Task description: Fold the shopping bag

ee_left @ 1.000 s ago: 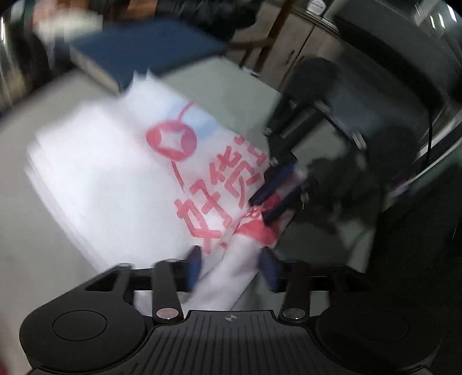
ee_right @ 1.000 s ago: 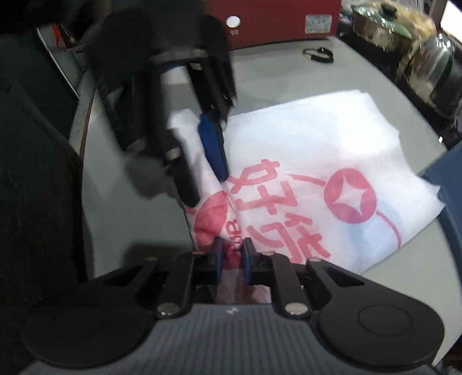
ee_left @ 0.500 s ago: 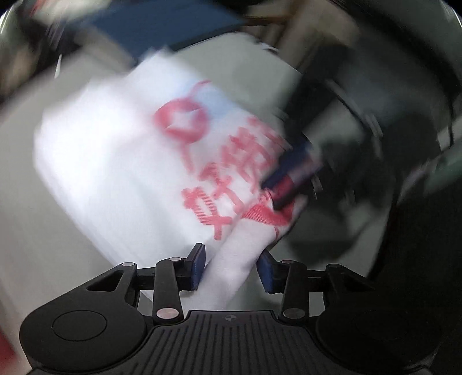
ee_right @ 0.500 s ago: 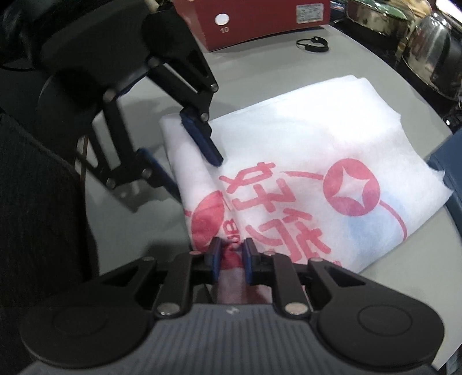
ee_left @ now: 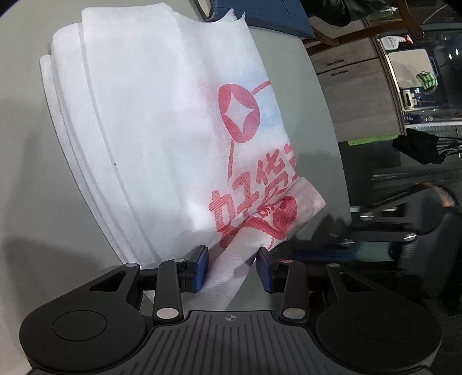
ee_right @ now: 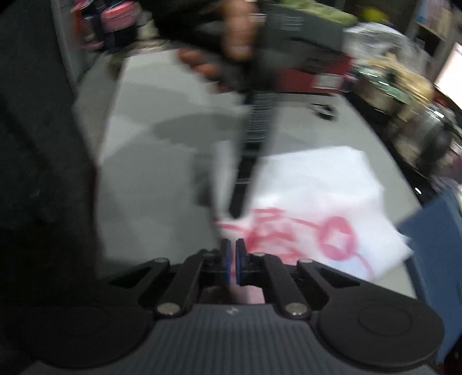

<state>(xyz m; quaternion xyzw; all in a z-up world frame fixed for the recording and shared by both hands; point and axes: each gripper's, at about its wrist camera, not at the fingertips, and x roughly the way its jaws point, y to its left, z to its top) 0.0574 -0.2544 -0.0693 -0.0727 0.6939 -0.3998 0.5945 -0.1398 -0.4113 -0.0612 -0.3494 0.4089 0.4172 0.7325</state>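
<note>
The white shopping bag [ee_left: 161,115] with red print lies folded in layers on the grey table [ee_left: 29,173]. My left gripper [ee_left: 232,268] is shut on the bag's white handle strip [ee_left: 231,277], which fills the gap between its blue pads. The right wrist view is blurred. In it a hand [ee_right: 231,34] holds the left gripper [ee_right: 238,212] over the bag [ee_right: 317,190]. My right gripper [ee_right: 232,259] is closing to a narrow slit just short of the bag's red corner. I see nothing clearly between its jaws. It is a blur in the left wrist view [ee_left: 323,252].
A blue flat object [ee_left: 260,14] lies beyond the bag's far end [ee_right: 433,230]. A red box [ee_right: 326,78] and pots [ee_right: 404,86] stand at the back of the table. The rounded table edge runs close beside the bag, with a dark chair [ee_left: 433,230] past it.
The left gripper narrowed onto the handle strip, rolled and shifted along the bag. The right gripper drew back from the red corner and its jaws came together.
</note>
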